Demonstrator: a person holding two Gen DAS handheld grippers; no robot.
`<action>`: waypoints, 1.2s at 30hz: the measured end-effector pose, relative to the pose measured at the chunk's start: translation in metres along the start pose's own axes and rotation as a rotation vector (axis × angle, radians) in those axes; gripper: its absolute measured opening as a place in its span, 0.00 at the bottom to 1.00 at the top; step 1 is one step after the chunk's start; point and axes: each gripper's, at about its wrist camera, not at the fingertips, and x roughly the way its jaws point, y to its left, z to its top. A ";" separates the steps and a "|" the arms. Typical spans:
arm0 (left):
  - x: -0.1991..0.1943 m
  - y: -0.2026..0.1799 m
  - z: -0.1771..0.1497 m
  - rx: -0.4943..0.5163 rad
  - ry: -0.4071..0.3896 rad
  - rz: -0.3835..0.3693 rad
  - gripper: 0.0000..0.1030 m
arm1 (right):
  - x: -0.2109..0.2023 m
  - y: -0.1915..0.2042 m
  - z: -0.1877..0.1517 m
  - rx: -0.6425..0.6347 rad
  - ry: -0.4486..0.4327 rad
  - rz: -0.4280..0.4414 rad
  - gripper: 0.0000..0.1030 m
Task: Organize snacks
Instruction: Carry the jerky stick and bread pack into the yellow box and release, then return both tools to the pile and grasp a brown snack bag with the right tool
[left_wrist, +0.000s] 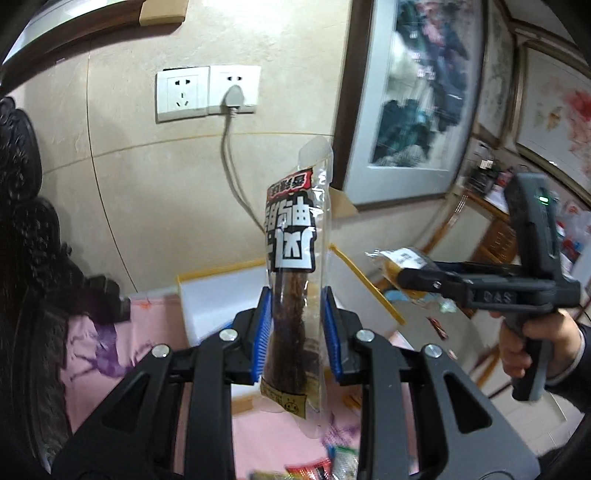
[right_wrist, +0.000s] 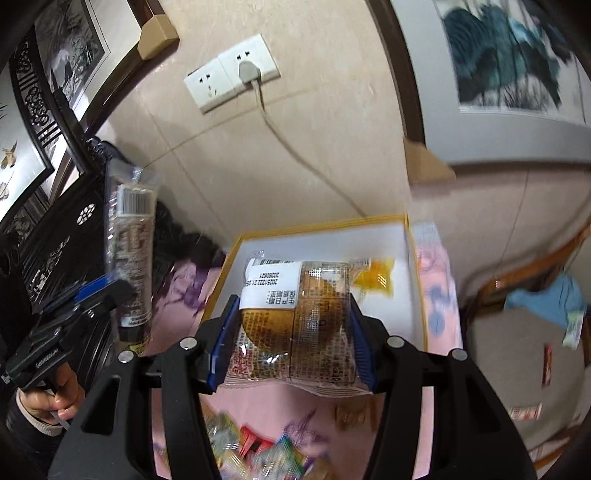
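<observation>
A pink cloth (right_wrist: 280, 406) covers the table; the box (right_wrist: 391, 236) at its far edge looks empty. Left gripper (left_wrist: 295, 332) pinches a jerky stick (left_wrist: 290, 280), right gripper (right_wrist: 291, 325) clamps a cake (right_wrist: 295, 310), both aloft; loose snacks (right_wrist: 258, 450) remain at the near edge.

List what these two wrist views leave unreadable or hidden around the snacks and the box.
- Loose snack pile, right wrist view: motion-blurred and cut off by the bottom edge; no wrapper readable.
- White box, left wrist view: its inside is mostly hidden behind the left gripper and the meat stick packet.
- Pastry packet, left wrist view: blurred, and partly covered by the right gripper.
- Packets on the floor, right wrist view: too blurred to identify.
</observation>
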 end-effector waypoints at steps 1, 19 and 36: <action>0.011 0.004 0.009 -0.006 0.002 0.020 0.27 | 0.006 0.001 0.007 -0.008 -0.005 -0.002 0.54; -0.021 0.007 0.002 -0.129 -0.092 0.221 0.98 | -0.014 0.004 -0.025 -0.042 -0.013 0.004 0.98; -0.081 -0.003 -0.160 -0.213 0.103 0.317 0.98 | 0.040 -0.011 -0.251 0.079 0.485 -0.181 0.75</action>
